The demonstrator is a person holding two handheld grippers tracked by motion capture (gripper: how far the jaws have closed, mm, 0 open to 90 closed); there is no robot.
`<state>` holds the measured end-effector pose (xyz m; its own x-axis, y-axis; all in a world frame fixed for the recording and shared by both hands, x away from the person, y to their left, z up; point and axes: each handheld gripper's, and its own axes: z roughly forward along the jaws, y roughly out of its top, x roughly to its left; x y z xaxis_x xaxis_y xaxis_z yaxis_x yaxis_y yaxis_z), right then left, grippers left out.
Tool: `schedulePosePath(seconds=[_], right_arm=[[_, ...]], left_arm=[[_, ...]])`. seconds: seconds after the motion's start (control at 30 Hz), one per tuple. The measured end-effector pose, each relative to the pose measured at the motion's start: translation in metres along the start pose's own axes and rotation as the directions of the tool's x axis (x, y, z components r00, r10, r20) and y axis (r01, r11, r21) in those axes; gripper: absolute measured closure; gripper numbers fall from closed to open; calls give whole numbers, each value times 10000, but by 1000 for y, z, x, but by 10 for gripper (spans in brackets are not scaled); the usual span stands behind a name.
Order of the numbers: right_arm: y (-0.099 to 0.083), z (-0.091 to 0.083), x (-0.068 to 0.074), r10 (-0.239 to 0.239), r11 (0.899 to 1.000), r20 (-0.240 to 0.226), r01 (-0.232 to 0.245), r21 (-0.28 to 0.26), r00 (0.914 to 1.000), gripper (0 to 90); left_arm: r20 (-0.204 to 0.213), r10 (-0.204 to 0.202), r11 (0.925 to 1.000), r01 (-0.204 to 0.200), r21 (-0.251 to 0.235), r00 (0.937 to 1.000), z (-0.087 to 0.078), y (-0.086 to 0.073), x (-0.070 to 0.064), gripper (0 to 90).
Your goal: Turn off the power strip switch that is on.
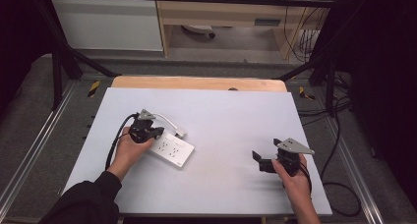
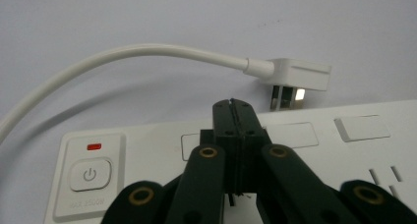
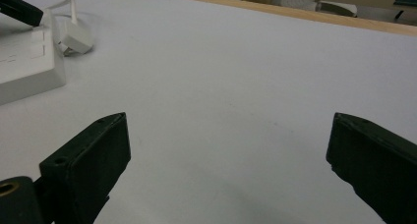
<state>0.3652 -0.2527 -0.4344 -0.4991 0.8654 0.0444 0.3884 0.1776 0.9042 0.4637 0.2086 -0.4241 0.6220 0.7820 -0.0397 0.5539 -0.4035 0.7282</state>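
From above, the white power strip (image 1: pixel 171 149) lies on the pale table sheet (image 1: pixel 226 116) at about nine o'clock from the table's middle, with the left gripper (image 1: pixel 156 133) over its ten-o'clock end and the right gripper (image 1: pixel 256 159) well apart toward four o'clock. That view gives the layout but no fine detail.

The left gripper view supplies it: the power strip (image 2: pixel 305 150) carries a round power button (image 2: pixel 90 174) marked with a standby symbol, a small red indicator (image 2: pixel 93 146) above it at twelve o'clock, and faint grey print beneath that seems to read "2500W", though the start is too blurred to tell. The white plug (image 2: pixel 295 79) lies on the table just past the strip's far edge at one o'clock from the jaw tips, its cable (image 2: pixel 123 57) curving away toward nine o'clock. The left gripper (image 2: pixel 232 106) has its jaws pressed flat together with nothing between them, tips over the strip's top face beside a flat rectangular cover.

The right gripper view shows the right gripper (image 3: pixel 228 150) with jaws spread wide over bare table; the strip's corner (image 3: pixel 29 62) and plug (image 3: pixel 74 37) sit far off at ten o'clock.
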Motion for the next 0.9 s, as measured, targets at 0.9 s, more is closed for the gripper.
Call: schedulePosePath(seconds=[0.9], right_arm=[[0,1,1,-68,10000,-47,68,70,10000,33]], left_arm=[[48,-216,9997,216,-70,9998,1,-2,0,900]])
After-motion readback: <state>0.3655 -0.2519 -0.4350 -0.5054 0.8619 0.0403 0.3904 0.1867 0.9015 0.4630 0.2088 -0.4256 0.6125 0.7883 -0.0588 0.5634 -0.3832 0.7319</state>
